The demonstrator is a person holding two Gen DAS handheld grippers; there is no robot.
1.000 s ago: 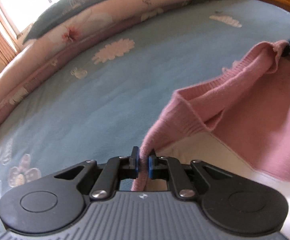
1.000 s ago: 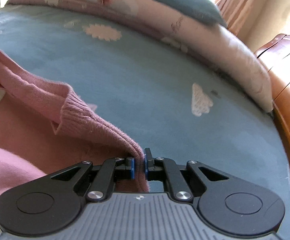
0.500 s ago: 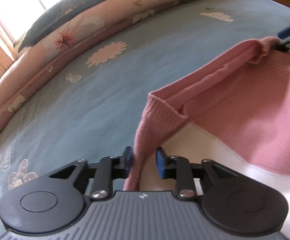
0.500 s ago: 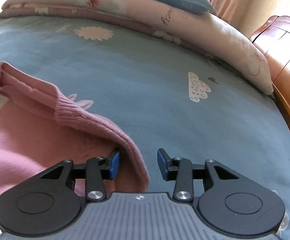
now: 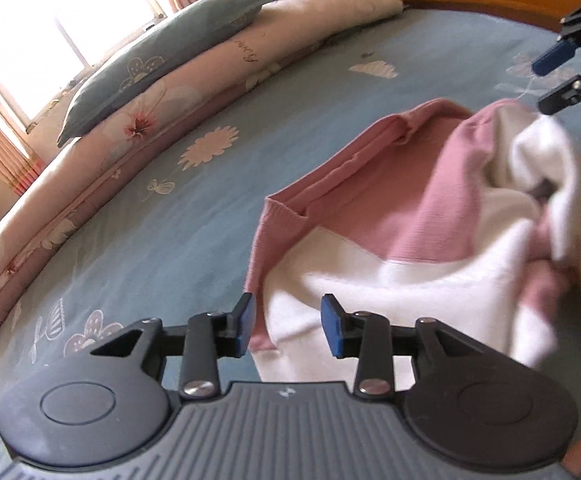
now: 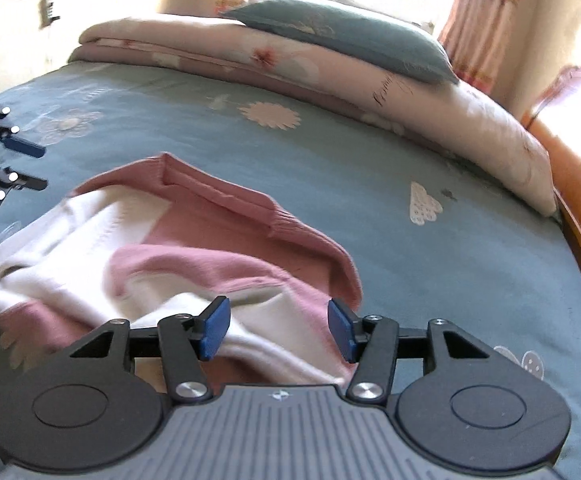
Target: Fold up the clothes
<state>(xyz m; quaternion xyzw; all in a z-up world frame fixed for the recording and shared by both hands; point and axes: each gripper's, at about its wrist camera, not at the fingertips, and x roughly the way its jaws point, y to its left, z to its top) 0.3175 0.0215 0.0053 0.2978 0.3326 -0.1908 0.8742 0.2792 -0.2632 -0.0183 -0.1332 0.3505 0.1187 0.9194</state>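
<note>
sweater [image 5: 402, 216]: pink-and-white, rumpled on blue flowered bedsheet [image 5: 170, 240] | left gripper [image 5: 288, 326]: jaws opening, holding nothing, above hem corner | right gripper [image 6: 278, 328]: jaws opening, empty, over sweater | behind: folded quilt [image 6: 330, 68], grey-blue pillow [image 6: 350, 36], curtains | script on quilt: illegible

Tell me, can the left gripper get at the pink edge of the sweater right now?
Probably yes. The left gripper hangs just above the sweater, its fingers opening with nothing pressed between them, and the pink edge lies uncovered below.
</note>
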